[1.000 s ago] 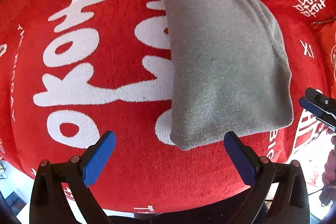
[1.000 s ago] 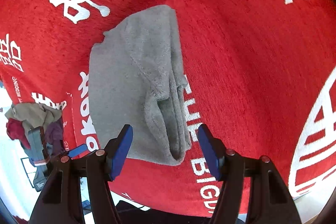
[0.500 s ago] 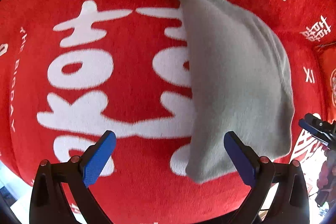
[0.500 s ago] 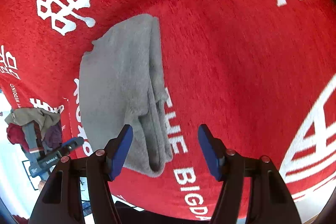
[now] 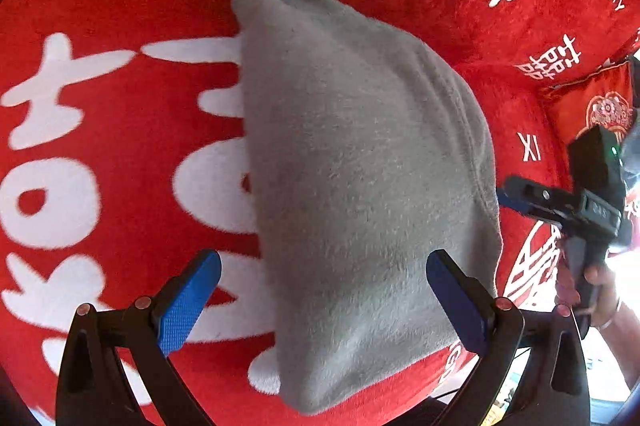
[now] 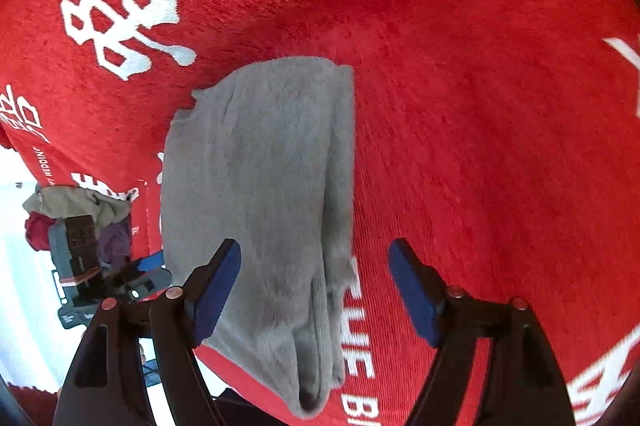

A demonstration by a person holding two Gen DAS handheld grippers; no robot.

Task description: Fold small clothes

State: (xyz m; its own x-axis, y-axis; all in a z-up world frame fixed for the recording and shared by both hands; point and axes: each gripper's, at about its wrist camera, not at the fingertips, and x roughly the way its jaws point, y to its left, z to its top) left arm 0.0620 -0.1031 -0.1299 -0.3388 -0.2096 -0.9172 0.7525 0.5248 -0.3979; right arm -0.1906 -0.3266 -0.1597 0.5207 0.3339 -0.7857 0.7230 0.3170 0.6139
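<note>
**A:** Two grippers, and both hold nothing, yes? Start from the left side.

**B:** Yes. In the left wrist view, the left gripper (image 5: 322, 300) has its fingers spread wide. Under the left finger is only the red cloth (image 5: 120, 2) with white characters. The grey garment (image 5: 360, 186) begins in the gap between the fingers and goes past the right finger, whose pad lies over the near right part of it. I cannot tell if that pad touches the fabric or hangs just above.

**A:** And the garment itself?

**B:** It lies flat on the cloth as a folded, thick packet. Far to the right of the fingers, at its right edge, you see the right gripper (image 5: 520, 192) in the person's hand (image 5: 596, 286).

**A:** Now the right wrist view.

**B:** There the pile of clothes (image 6: 76, 210) sits off to the left, beyond the cloth edge, with the left gripper in front of it. I think these are the pieces waiting to be folded. The right gripper (image 6: 316, 296) is also wide apart. Its left finger is over the garment (image 6: 256, 186), and the layered edge of the folds runs between the fingers, nearer to the left one. Under the right finger is only bare cloth.

**A:** Why do they stand like this?

**B:** My guess: one gripper at each long side, open, to press or take the packet. The folding looks nearly finished.
</note>
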